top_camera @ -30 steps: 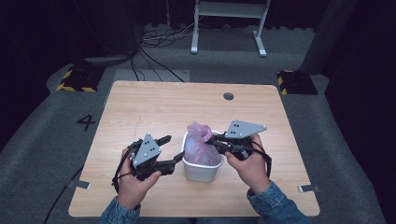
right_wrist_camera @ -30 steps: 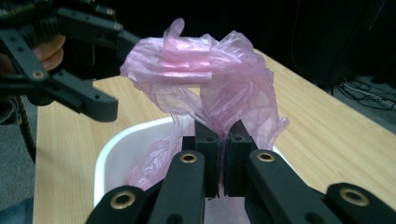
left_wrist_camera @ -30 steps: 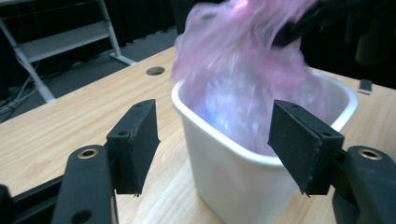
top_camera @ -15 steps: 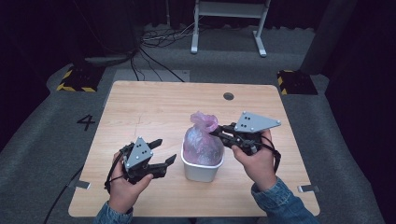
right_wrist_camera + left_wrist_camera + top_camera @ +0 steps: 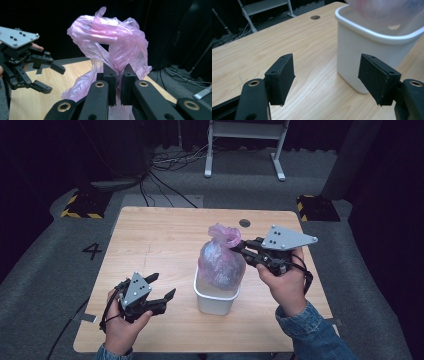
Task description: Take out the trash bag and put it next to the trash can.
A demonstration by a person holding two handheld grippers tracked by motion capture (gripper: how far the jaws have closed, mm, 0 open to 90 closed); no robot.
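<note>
A translucent pink plastic bag [image 5: 220, 262] stands upright in a white rectangular tub [image 5: 215, 296] near the middle of the wooden table [image 5: 150, 240]. The bag is crinkled, bulging at its body and gathered into a twisted, knotted neck at the top. Its long axis runs vertically, neck pointing up, the lower part sunk inside the tub. The right tool [image 5: 239, 247] is clenched on the neck of the bag, just below the knot, with film bunched between its jaws. The left tool [image 5: 161, 286] hangs released, jaws wide apart, beside the tub's left wall without touching it.
</note>
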